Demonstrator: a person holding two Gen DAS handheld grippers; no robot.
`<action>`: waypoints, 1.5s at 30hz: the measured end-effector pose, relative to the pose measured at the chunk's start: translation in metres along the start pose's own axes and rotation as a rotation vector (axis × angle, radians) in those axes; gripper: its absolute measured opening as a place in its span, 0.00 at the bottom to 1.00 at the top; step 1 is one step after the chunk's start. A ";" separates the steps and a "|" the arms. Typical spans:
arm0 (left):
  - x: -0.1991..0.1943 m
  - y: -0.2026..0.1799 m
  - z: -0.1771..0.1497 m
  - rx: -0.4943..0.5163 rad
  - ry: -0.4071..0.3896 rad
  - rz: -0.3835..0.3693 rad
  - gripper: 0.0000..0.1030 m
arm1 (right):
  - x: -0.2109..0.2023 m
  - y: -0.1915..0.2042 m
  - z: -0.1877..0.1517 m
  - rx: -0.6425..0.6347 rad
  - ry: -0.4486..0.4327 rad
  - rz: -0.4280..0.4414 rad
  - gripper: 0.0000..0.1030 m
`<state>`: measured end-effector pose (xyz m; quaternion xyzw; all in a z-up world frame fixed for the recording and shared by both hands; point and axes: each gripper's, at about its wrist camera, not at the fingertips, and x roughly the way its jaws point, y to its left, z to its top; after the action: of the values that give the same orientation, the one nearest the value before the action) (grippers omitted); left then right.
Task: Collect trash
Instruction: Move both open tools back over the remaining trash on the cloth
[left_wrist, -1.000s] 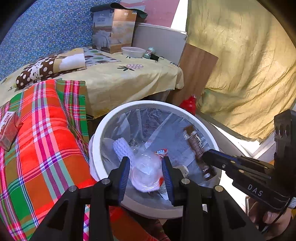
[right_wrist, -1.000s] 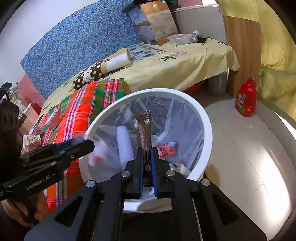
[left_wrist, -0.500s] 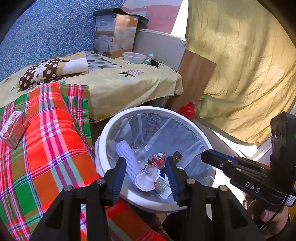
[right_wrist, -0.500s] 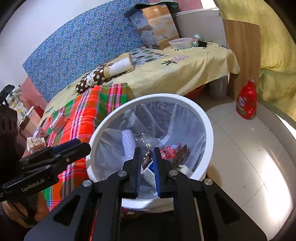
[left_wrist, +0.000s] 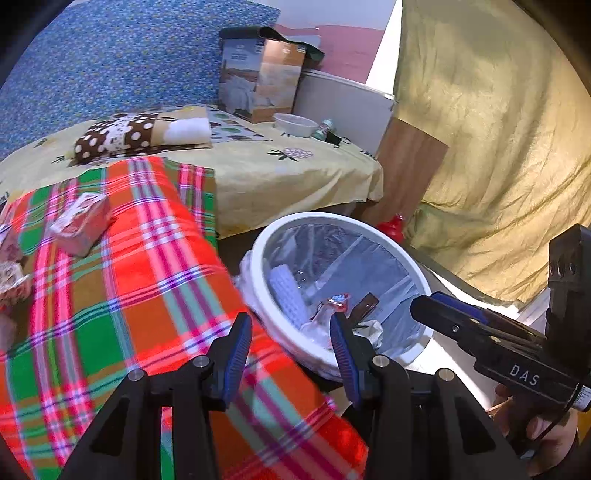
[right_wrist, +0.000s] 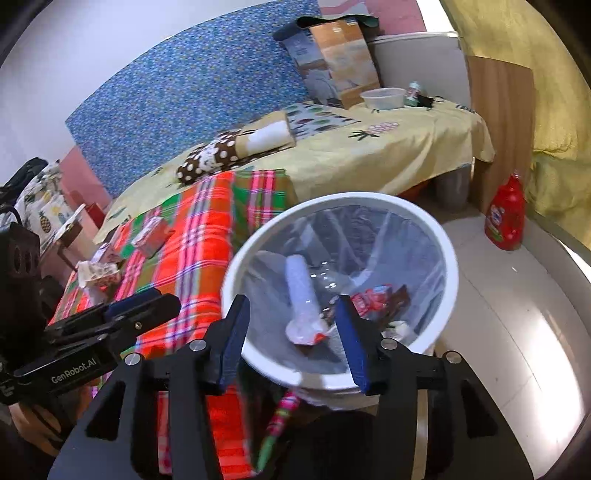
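A white bin lined with a clear bag holds a white foam sleeve, a clear bottle, a red wrapper and a brown wrapper. My right gripper hovers over the bin's near rim; its jaws are opening and nothing is between them. My left gripper is open and empty, over the edge of the plaid blanket beside the bin. A small red carton and crumpled wrappers lie on the blanket.
A bed with a yellow sheet lies behind the bin, bearing a spotted pillow, a cardboard box and a white bowl. A red detergent bottle stands on the pale floor by a wooden panel.
The left gripper dropped a clear plastic cup into the bin and moved left over the blanket. The right gripper released the brown wrapper into the bin and its jaws spread apart.
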<state>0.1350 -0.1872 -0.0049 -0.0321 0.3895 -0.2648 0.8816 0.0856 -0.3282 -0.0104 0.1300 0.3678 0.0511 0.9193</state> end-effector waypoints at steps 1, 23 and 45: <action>-0.003 0.002 -0.001 -0.004 -0.002 0.005 0.42 | 0.000 0.004 -0.001 -0.007 0.002 0.004 0.49; -0.071 0.077 -0.043 -0.149 -0.061 0.155 0.42 | 0.015 0.076 -0.009 -0.143 0.039 0.162 0.49; -0.129 0.186 -0.055 -0.311 -0.140 0.348 0.42 | 0.056 0.175 0.001 -0.313 0.111 0.320 0.49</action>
<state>0.1067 0.0444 -0.0059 -0.1183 0.3630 -0.0429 0.9233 0.1270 -0.1498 0.0014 0.0395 0.3799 0.2597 0.8869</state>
